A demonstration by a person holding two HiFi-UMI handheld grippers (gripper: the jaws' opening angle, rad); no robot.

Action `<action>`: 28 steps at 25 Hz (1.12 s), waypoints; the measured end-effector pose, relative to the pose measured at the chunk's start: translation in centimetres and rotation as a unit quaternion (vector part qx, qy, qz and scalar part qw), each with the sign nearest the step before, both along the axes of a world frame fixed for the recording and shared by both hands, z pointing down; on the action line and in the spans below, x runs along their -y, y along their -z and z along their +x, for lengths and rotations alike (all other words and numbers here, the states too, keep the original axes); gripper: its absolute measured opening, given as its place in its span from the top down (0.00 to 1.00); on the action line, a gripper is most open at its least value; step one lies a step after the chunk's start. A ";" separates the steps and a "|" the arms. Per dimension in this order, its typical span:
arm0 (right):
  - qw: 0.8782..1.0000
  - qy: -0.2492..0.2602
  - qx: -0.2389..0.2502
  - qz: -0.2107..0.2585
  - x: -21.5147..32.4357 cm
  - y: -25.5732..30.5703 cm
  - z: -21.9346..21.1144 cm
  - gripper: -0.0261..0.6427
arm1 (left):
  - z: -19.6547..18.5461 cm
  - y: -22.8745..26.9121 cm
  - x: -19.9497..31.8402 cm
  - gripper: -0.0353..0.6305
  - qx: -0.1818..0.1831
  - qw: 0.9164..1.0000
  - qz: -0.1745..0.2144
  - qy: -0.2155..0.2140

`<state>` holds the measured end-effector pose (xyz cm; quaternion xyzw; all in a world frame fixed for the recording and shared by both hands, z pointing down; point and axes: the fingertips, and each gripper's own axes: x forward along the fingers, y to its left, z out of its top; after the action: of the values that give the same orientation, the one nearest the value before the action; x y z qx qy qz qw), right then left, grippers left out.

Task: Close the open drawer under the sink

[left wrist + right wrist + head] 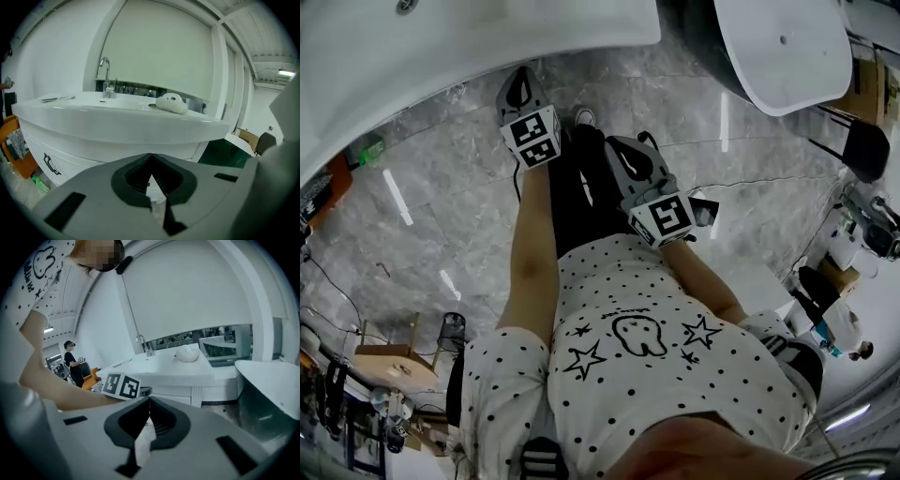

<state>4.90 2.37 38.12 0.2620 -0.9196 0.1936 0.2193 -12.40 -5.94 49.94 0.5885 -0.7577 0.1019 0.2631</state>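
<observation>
Plainly, the left tool (151,155) and the right tool (149,400) each have jaws pressed together on nothing, both facing the white sink (117,123).

White sink cabinet (93,154), grey veined marble floor (441,187), white shirt (675,375) with black dots and stars
</observation>
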 end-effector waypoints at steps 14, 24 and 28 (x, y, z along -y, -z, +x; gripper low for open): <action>0.999 -0.005 0.008 0.032 1.9 3.2 -0.2 0.94 | -1.1 8.7 0.2 0.94 0.017 0.998 0.055 0.015; 0.997 -0.001 0.034 0.068 3.3 5.8 -1.7 0.94 | -1.3 15.4 -0.9 0.94 0.028 0.994 0.104 0.017; 0.996 0.001 0.047 0.077 3.8 6.3 -2.0 0.94 | -0.8 18.1 -0.9 0.94 0.035 0.991 0.131 0.001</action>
<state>2.92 -1.38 31.80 0.2682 -0.9412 0.1342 0.1555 -13.17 -5.06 31.79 0.6131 -0.7738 0.0220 0.1578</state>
